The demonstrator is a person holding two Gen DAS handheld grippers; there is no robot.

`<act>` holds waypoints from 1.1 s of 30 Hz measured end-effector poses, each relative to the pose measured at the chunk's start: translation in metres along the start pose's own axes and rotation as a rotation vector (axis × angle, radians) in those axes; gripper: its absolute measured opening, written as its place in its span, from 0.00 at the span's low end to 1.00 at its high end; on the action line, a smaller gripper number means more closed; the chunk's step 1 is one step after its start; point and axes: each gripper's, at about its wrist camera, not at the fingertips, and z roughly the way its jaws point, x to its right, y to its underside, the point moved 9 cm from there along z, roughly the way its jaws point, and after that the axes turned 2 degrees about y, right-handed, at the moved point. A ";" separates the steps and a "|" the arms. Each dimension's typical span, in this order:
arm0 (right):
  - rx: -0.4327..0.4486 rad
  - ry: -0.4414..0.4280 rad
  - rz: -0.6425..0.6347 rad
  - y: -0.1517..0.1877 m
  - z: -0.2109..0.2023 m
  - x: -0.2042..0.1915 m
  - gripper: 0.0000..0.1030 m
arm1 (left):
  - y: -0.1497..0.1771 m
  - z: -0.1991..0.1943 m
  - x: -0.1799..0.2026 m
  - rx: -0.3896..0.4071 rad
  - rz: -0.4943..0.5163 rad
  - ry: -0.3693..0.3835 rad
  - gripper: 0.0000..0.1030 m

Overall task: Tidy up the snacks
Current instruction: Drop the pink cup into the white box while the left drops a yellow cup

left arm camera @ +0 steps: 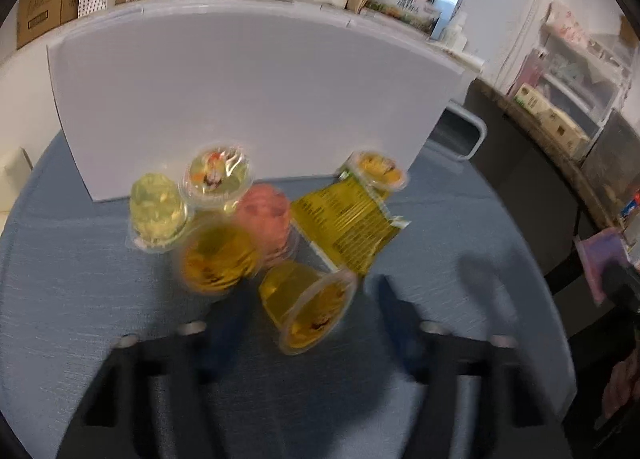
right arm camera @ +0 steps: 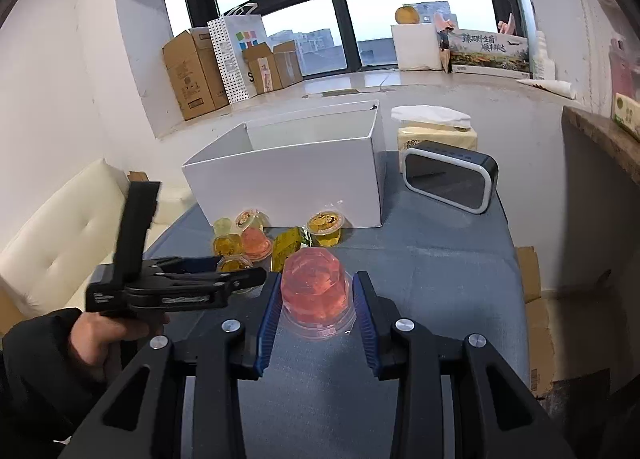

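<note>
snacks are mid-sort: the right claw (right arm camera: 316, 301) is clamped on an upside-down pink jelly cup (right arm camera: 314, 285) just above the table (right arm camera: 440, 259). left claw (left arm camera: 312, 315) hangs spread wide over the cup pile (left arm camera: 240, 219). next up, probably lifting it into the white box (right arm camera: 296, 171).

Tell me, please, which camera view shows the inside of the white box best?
The right wrist view: it looks down over the rim of the white box, so its open top and inner walls show. The left wrist view shows only the blank outer wall of the box, rising behind the jelly cups; nothing inside is visible.
</note>
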 end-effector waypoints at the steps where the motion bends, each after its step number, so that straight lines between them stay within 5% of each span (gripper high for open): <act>1: -0.001 0.000 0.001 0.001 0.000 0.000 0.38 | 0.000 0.000 0.000 -0.003 0.001 0.006 0.50; 7: 0.005 -0.021 0.005 0.000 0.000 -0.005 0.38 | 0.005 -0.025 0.001 0.038 0.007 0.060 0.49; 15: 0.020 -0.055 -0.022 -0.008 0.002 -0.027 0.38 | -0.004 -0.121 0.020 0.202 0.097 0.095 0.49; 22: 0.040 -0.105 -0.056 -0.023 0.011 -0.059 0.38 | -0.011 -0.175 0.018 0.259 0.137 0.100 0.49; 28: 0.054 -0.112 -0.068 -0.046 0.028 -0.069 0.38 | -0.043 -0.184 0.001 0.300 0.148 0.083 0.49; 33: 0.090 -0.082 -0.044 -0.099 0.058 -0.059 0.38 | -0.107 -0.159 -0.018 0.345 0.185 0.082 0.50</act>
